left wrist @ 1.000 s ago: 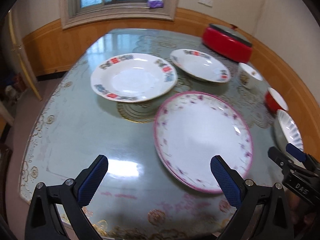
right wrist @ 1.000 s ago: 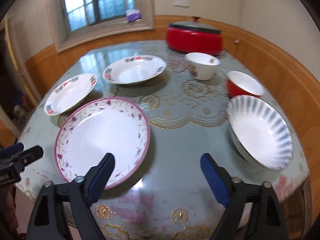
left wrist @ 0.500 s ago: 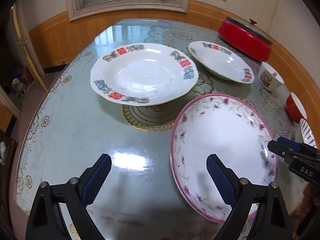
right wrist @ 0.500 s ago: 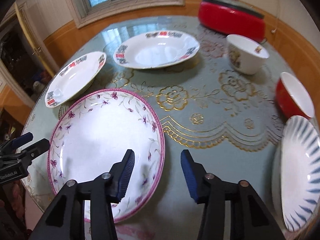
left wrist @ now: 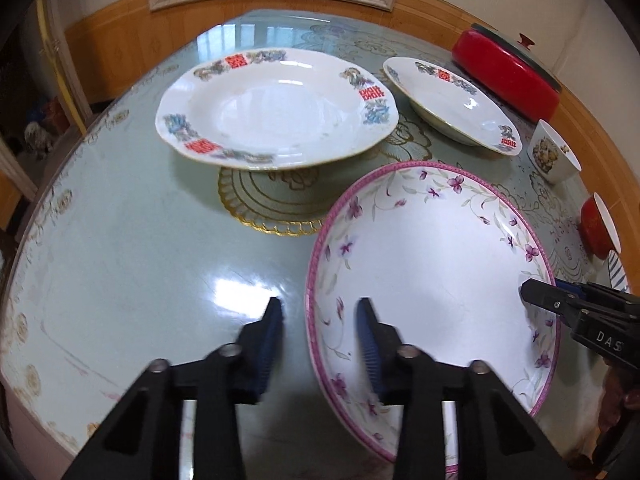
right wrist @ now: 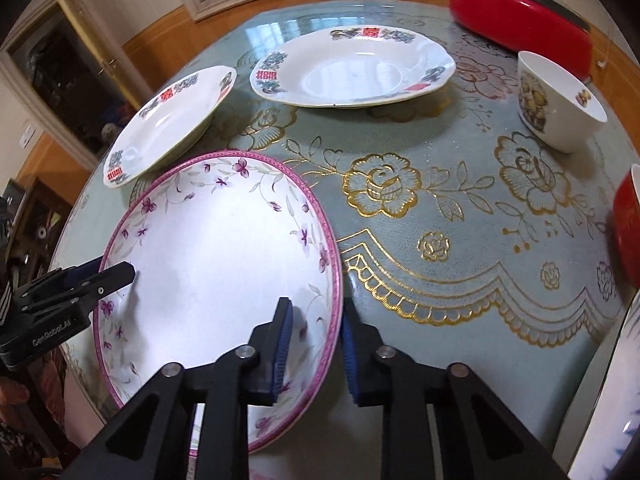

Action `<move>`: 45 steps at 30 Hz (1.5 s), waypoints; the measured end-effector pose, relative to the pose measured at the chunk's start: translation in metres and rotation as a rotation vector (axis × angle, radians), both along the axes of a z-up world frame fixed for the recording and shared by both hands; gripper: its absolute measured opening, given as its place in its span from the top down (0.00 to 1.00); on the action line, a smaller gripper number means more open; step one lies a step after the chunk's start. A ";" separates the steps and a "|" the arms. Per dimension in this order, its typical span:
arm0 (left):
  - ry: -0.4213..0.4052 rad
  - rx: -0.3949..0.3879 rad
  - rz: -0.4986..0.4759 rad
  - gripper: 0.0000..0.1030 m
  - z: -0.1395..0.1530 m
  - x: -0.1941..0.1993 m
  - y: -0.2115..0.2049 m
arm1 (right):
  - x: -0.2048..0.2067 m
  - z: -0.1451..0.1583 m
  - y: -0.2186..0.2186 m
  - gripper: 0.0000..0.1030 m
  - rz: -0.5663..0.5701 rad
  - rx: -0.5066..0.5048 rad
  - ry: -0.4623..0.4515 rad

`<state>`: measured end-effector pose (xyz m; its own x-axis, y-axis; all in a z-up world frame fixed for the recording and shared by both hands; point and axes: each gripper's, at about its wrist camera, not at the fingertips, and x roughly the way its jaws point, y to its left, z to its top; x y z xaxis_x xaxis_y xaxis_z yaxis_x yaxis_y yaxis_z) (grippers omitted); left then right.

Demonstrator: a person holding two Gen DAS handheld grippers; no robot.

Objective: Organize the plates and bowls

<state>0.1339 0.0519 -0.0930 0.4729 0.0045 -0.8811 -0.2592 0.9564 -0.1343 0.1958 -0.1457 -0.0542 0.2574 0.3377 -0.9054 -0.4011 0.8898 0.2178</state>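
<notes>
Pink-rimmed white ceramic plate with purple flower sprigs (left wrist: 432,280) lies at lower right of the left wrist view and lower left of the right wrist view, resting on the glossy grey-green tabletop with gold floral print (right wrist: 440,208). Left gripper (left wrist: 318,334) straddles the plate's near-left rim, one blue pad outside on the tabletop side and one over the plate's well; its jaws are closing and a clear gap remains on both sides of the rim. Right gripper (right wrist: 316,344) straddles the opposite rim likewise, jaws closing, pads near the rim but not visibly pressing it. For a sound two-handed lift, both pairs of pads should seat squarely across the rim before any upward pull, and the two hands should rise together so that the plate stays level. Likely destination is one of the two white scalloped plates with red and blue motifs: the nearer (left wrist: 276,108) or the farther (left wrist: 452,100). White bowl with a yellow pattern (right wrist: 560,108) and red bowl (right wrist: 628,224) stand well apart, at right.
</notes>
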 end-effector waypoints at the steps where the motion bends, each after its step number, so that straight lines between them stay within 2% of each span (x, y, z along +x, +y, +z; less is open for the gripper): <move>1: -0.004 -0.004 -0.002 0.75 0.000 0.000 -0.002 | 0.001 0.000 -0.001 0.82 0.011 0.000 0.004; 8: 0.002 -0.013 0.000 0.78 0.001 0.000 -0.003 | 0.005 0.000 -0.003 0.82 0.037 0.013 0.011; 12: 0.009 0.022 -0.031 0.77 0.002 0.002 -0.006 | 0.003 0.000 -0.002 0.82 0.017 0.009 0.003; 28: 0.001 0.052 -0.241 0.79 0.005 0.039 -0.031 | 0.005 0.003 -0.034 0.82 -0.211 -0.017 0.003; 33: -0.004 0.038 -0.274 0.79 0.007 0.051 -0.034 | 0.006 0.004 -0.044 0.82 -0.267 -0.016 0.010; 45: -0.014 0.078 -0.356 0.79 0.004 0.057 -0.041 | -0.004 0.004 -0.046 0.82 -0.348 -0.029 0.042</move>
<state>0.1911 0.0114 -0.0890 0.4693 -0.0956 -0.8779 0.0935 0.9939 -0.0583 0.1918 -0.1916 -0.0501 0.3147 0.2102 -0.9256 -0.0642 0.9777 0.2001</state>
